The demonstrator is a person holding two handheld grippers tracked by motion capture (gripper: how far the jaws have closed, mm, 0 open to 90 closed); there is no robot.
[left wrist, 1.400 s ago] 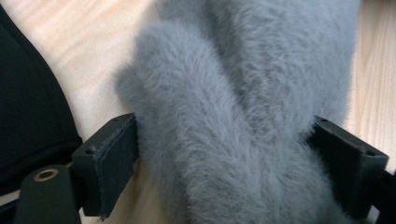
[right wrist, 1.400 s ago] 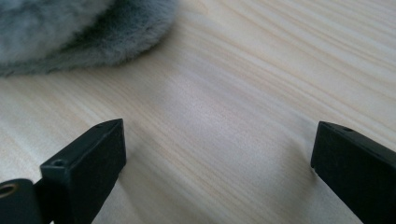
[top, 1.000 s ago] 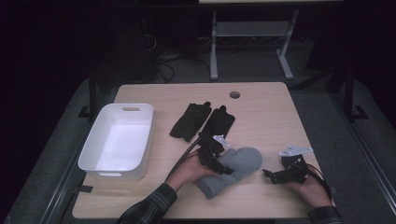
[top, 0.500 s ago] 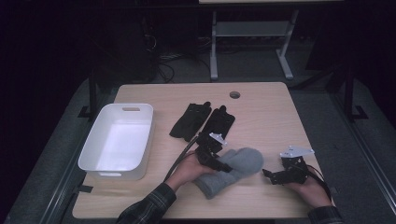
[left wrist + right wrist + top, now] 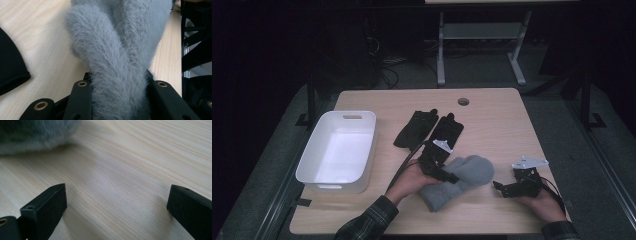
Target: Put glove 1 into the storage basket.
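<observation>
Two left gripper [image 5: 117, 100] jaws pinch fuzzy grey mitten [image 5: 120, 50]; right gripper [image 5: 115, 202] jaws gape.

**Table layout, high view**

Tub [image 5: 337, 152] sits at the table's [image 5: 497, 120] left side. Two gloves [image 5: 429, 130] lie side by side mid-table, right of the tub, touching each other. Fuzzy mittens [image 5: 459, 180] lie nearer the person, just in front of the gloves. Left gripper [image 5: 447, 175] is on the mittens' left edge; right gripper [image 5: 502, 189] sits right of them, apart. Cable hole [image 5: 463, 101] near the far edge.
</observation>
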